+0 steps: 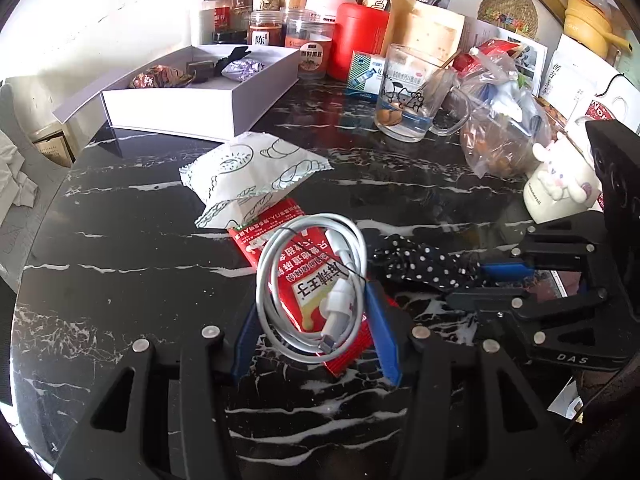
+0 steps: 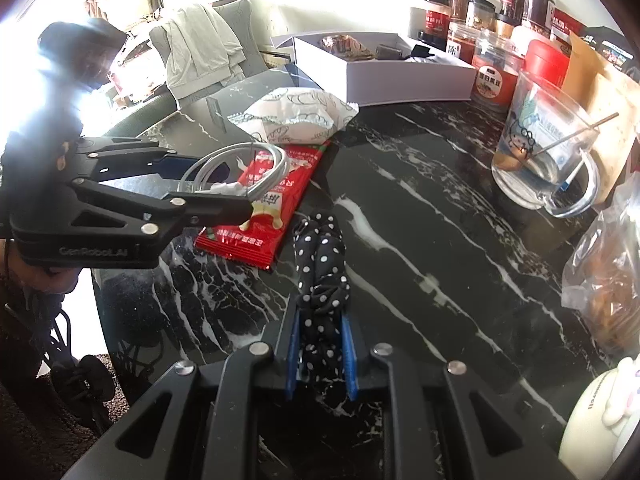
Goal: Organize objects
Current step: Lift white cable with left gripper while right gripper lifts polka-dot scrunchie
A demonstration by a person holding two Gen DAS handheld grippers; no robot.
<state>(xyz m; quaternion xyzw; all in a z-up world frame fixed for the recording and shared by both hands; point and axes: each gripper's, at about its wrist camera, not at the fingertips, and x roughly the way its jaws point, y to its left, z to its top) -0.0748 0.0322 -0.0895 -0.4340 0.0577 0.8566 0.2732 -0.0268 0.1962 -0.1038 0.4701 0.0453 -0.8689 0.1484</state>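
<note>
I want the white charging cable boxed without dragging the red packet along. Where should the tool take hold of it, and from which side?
Grip the coiled white cable across its bundled loops at the near edge, coming down from above. The coil lies flat on the red snack packet, so a low sideways approach would catch the packet. The left tool already straddles it.

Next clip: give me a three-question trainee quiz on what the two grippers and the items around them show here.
1. True or false: the coiled white cable lies on the red snack packet.
2. What is the right gripper shut on?
3. The white box is: A lidded, B open with items inside, C empty.

Key: 1 true; 2 the polka-dot fabric band; 3 B.
</note>
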